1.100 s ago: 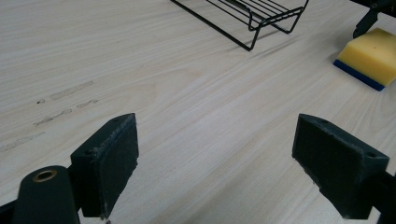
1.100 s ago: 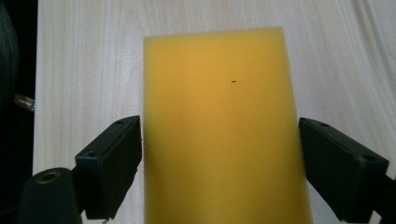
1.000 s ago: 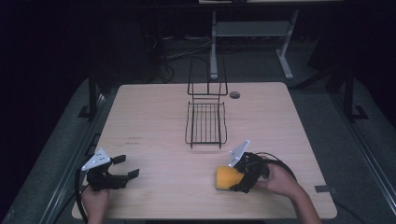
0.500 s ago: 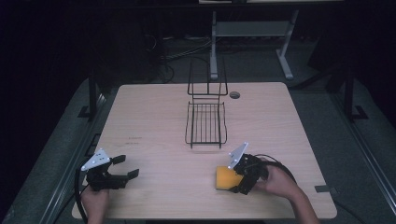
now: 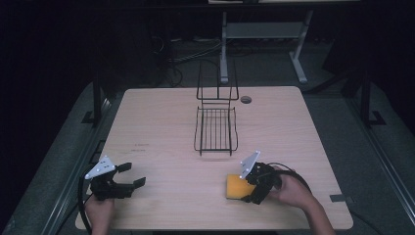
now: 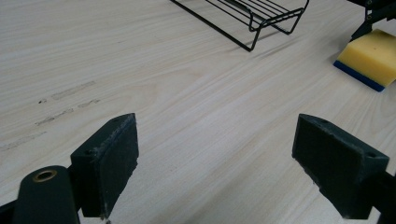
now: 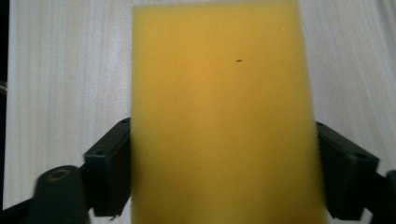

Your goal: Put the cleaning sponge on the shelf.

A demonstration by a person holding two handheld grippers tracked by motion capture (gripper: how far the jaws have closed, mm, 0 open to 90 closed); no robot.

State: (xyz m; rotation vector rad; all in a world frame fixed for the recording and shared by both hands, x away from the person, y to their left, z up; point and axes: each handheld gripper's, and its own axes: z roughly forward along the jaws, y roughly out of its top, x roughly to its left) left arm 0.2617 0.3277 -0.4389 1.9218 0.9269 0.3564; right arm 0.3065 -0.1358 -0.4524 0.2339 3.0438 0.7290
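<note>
right tool (image 5: 244, 191) nudged slightly nearer — sponge (image 5: 237, 187) with it

No readable text, label, brand, number or sign is showing anywhere in these pictures. In the high view, a short dark row of marks is lying on the wooden table (image 5: 147, 112) at about nine o'clock from the black wire rack (image 5: 216, 129), too small to make out. In the left gripper view the same spot is showing as faint grey smudges on the wood, forming no letters. The yellow sponge (image 7: 224, 116) is carrying a single tiny dark speck, no print.
</note>
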